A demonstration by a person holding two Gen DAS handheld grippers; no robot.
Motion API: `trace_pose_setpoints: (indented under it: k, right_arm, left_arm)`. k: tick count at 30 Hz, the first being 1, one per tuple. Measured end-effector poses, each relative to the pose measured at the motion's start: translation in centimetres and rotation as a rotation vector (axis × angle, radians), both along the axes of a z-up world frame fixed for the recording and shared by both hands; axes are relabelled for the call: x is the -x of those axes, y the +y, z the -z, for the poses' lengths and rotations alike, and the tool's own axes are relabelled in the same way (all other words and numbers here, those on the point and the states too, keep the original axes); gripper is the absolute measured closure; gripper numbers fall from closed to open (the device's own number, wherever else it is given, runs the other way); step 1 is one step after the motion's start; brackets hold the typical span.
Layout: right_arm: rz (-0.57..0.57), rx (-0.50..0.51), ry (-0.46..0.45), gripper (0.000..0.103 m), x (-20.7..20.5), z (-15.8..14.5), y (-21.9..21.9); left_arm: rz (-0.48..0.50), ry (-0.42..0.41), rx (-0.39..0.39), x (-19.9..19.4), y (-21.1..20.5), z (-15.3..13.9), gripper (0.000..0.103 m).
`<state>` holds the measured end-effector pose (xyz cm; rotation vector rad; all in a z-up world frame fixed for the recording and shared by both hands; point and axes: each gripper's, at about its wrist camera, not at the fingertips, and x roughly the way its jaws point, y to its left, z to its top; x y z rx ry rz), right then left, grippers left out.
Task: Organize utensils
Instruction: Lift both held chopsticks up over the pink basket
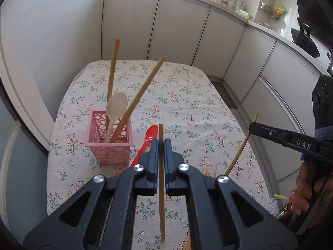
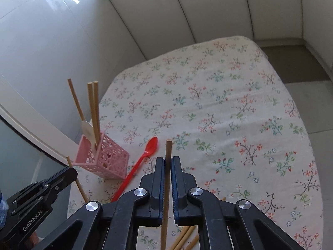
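Note:
A pink lattice basket [image 1: 109, 140] [image 2: 104, 158] stands on the flowered tablecloth, holding a cream spoon [image 1: 116, 106] [image 2: 88, 130] and several wooden chopsticks [image 1: 113, 66] [image 2: 92, 106]. A red plastic spoon [image 1: 146, 141] [image 2: 143, 156] lies beside the basket on its right. My left gripper [image 1: 161, 143] is shut on a wooden chopstick [image 1: 161, 198], held upright above the table near the basket. My right gripper [image 2: 168, 161] is shut on another wooden chopstick [image 2: 168, 148]; it shows at the right in the left wrist view [image 1: 252, 126].
Loose chopsticks [image 2: 185, 237] [image 1: 209, 170] lie on the cloth [image 2: 229, 114] near its front edge. White cabinet doors [image 1: 177, 25] run behind and right of the table. A white wall [image 2: 41, 41] stands to the left. A counter with kitchen items [image 1: 239, 6] runs above the cabinets.

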<state>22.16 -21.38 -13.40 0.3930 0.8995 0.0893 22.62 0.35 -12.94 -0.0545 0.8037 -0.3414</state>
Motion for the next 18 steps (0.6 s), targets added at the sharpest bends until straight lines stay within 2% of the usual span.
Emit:
trace_pose_setpoints:
  k: [6, 18]
  right_arm:
    - [-0.017, 0.029, -0.07, 0.097, 0.5, -2.1, 0.9]
    - [-0.021, 0.03, -0.204, 0.097, 0.7, -6.5, 1.8]
  left_arm:
    - [-0.033, -0.095, 0.034, 0.7, 1.1, -2.3, 0.098]
    - [-0.109, -0.397, 0.059, 3.5, 2.9, -8.8, 0.098]
